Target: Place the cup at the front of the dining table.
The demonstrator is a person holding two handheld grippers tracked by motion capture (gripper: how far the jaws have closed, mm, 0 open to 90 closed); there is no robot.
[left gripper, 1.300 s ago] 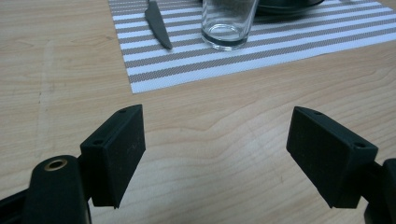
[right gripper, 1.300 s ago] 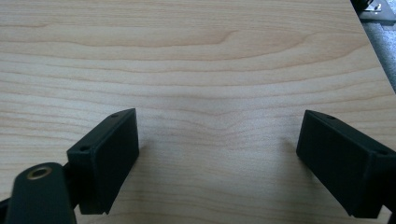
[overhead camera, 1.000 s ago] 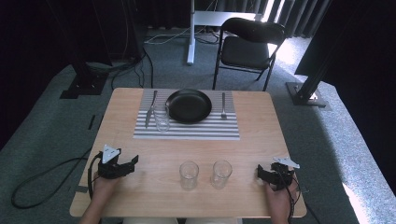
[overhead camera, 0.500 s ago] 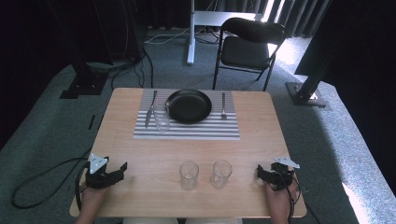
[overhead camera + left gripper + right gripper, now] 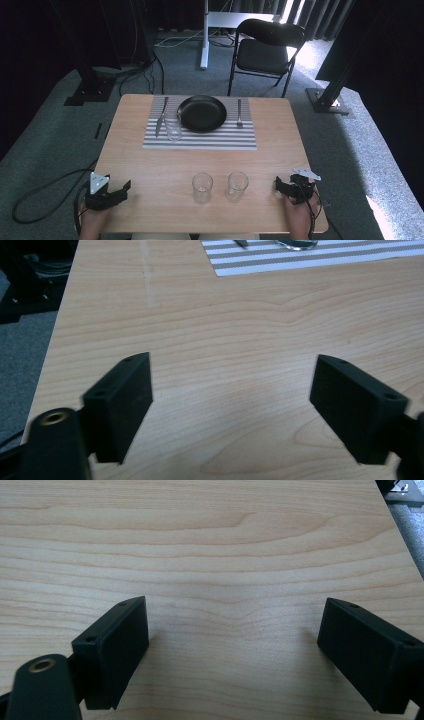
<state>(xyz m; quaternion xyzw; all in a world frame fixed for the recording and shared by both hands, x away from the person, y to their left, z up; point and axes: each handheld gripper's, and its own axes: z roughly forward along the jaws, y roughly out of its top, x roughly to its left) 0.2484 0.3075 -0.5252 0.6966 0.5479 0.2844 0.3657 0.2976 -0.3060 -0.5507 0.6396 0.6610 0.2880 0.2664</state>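
Note:
My left gripper (image 5: pixel 120 190) rests at the table's near left corner, held by a hand, jaws pointing right. In the left gripper view it (image 5: pixel 232 390) stands open over bare wood. By the near right edge my right gripper (image 5: pixel 281 186) points left toward two empty glasses (image 5: pixel 202 187) (image 5: pixel 236 185). The right gripper view shows it (image 5: pixel 232 635) open with nothing between the jaws. Farther back a striped placemat (image 5: pixel 200 139) carries a black plate (image 5: pixel 202 113), a knife (image 5: pixel 161 116), a fork (image 5: pixel 239 113) and a third glass (image 5: pixel 173 126).
The wooden table (image 5: pixel 150 165) stands on grey carpet. A black folding chair (image 5: pixel 267 50) is behind it. Black stand bases (image 5: pixel 85 92) (image 5: pixel 327 100) flank the far corners. A cable (image 5: pixel 40 200) trails on the floor at the left.
My left gripper has drawn back toward the near left corner of the table. The right gripper and the glasses have stayed put.

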